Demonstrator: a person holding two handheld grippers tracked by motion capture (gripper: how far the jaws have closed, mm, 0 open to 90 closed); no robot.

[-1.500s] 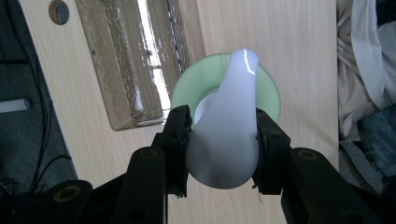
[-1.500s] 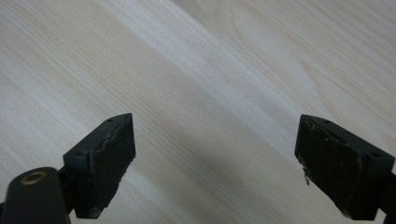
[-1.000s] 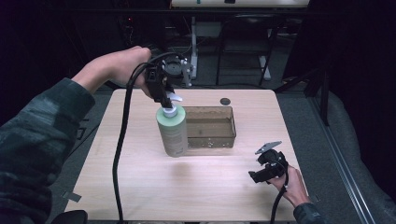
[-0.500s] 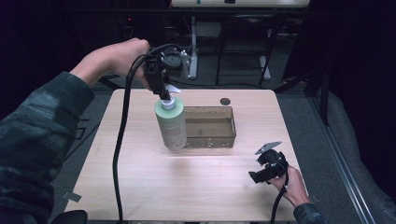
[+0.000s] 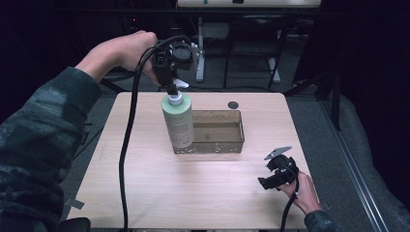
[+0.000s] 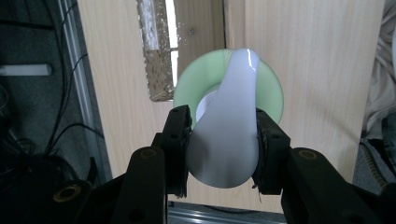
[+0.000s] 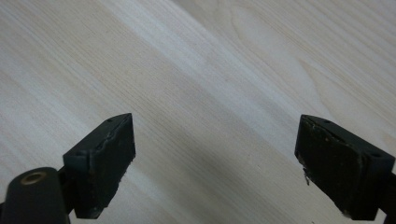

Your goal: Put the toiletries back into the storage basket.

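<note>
- Resting near the front edge, the right gripper (image 5: pixel 276 175) has its jaws wide apart over bare wood.
- We see the left gripper (image 6: pixel 223 149) clamped on the pump head (image 6: pixel 229 126) of the green bottle (image 5: pixel 177 122), beside the tray (image 5: pixel 217 145).
- We judge the bottle could swing or slip: narrow grip, smooth plastic.
- Pale wooden table (image 5: pixel 159 188); dark room beyond.

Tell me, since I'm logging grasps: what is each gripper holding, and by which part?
The left gripper clamps the green bottle by its white pump head. The right gripper is open, holding nothing.
</note>
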